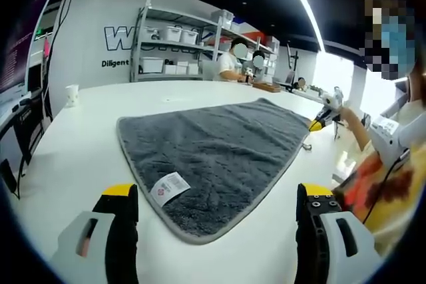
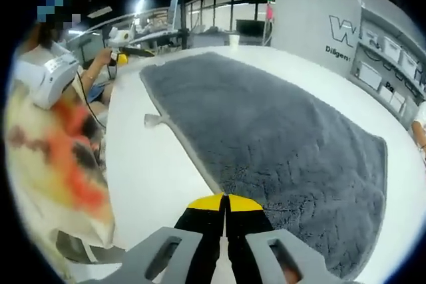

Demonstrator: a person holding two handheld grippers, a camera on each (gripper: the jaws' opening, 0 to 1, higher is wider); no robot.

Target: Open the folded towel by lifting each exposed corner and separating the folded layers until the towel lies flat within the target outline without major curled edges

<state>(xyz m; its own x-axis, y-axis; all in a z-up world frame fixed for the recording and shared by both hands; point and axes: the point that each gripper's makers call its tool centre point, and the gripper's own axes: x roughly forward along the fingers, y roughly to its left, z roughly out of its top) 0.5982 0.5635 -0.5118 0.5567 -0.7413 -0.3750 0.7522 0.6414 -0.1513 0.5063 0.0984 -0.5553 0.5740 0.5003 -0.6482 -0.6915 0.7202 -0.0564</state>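
Observation:
A grey towel (image 1: 219, 147) lies spread on the white table (image 1: 73, 157), with a white label (image 1: 168, 187) near its closest corner. My left gripper (image 1: 216, 194) is open wide, its yellow-tipped jaws on either side of that corner and short of it. At the towel's far right edge, a hand holds my right gripper (image 1: 325, 114). In the right gripper view the towel (image 2: 279, 138) stretches away, a small loop tag (image 2: 154, 120) sticking out from its left edge. My right gripper (image 2: 225, 203) is shut, its tips together just by that edge, with nothing seen between them. The left gripper (image 2: 120, 39) shows far off.
A paper cup (image 1: 71, 94) stands at the table's far left. Shelves (image 1: 176, 48) with white bins line the back wall, and people sit at a desk there. The person (image 2: 60, 151) holding the grippers stands at the table's side.

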